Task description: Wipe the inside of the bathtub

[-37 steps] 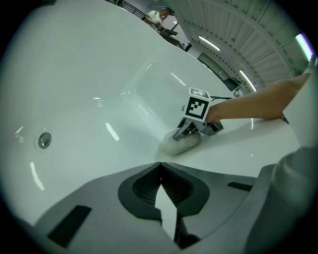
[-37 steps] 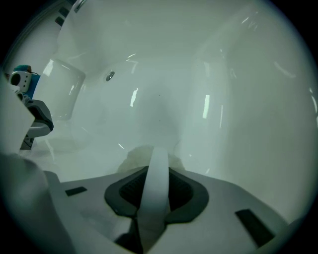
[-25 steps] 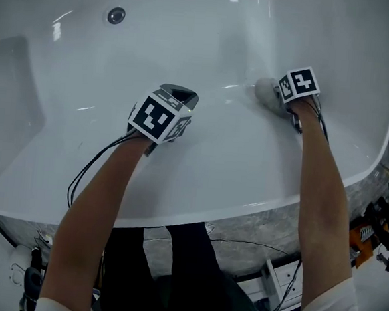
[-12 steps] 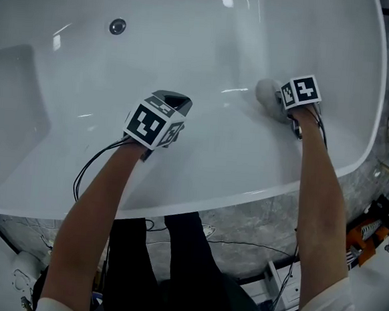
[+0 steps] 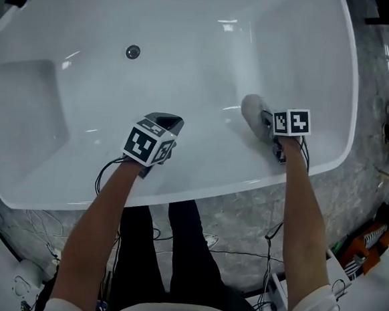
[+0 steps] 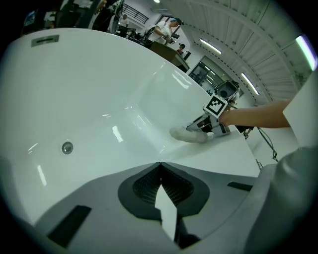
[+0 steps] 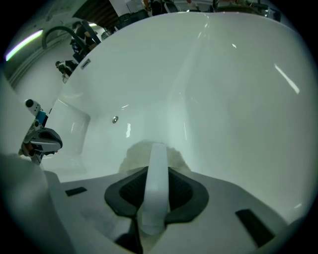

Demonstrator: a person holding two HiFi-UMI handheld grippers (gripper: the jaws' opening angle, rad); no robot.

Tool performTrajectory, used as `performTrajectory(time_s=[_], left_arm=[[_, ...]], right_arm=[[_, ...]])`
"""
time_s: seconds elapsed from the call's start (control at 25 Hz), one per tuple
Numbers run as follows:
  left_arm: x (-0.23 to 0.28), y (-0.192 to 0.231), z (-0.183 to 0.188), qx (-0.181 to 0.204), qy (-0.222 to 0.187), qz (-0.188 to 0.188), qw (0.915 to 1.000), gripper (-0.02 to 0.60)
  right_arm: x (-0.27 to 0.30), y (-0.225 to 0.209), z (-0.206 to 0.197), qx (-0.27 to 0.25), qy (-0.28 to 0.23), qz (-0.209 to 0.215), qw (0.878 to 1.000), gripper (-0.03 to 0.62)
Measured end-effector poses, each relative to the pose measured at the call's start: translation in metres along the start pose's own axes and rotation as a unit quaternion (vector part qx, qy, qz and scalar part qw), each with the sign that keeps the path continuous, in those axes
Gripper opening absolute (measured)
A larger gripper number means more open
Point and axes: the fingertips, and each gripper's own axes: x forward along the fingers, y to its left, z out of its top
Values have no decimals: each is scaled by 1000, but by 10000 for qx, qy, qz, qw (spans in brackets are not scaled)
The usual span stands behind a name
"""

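cloth (image 5: 251,114) on bathtub (image 5: 191,30) inner wall, drain (image 5: 133,52) farther left

A crumpled pale grey cloth (image 5: 253,114) rests against the sloped inner wall of the glossy white bathtub (image 5: 189,57).

A glossy white bathtub (image 5: 190,37) is seen across the upper part of the head view, streaked with bright highlights. A small round silver-grey drain fitting (image 5: 133,51) is set in it at upper left. A pale grey fuzzy cloth (image 5: 252,113) is shown right of centre. The grey-bodied left gripper (image 6: 160,167) and grey-bodied right gripper (image 7: 158,149) are lined with black ribbed pads. Black-and-white square patterns are carried on the marker cubes (image 5: 146,145) of both. Mottled grey stone flooring (image 5: 244,209) is seen below the tub, black trousers (image 5: 181,251) at bottom centre, and an orange object (image 5: 369,240) at the lower right edge.
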Motion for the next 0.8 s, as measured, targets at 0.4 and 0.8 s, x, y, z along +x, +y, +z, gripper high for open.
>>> performTrajectory(time_s=[0.4,0.8], left_arm=[[-122,-52,16,-678,-546,256,9959,12],[-244,-98,47,-473,-1442,587,9867,12]], right_arm=[[-140,134,26,64,-1680,926,9814,95],[-283,251,41,-223,-3005,1485,9419,95]])
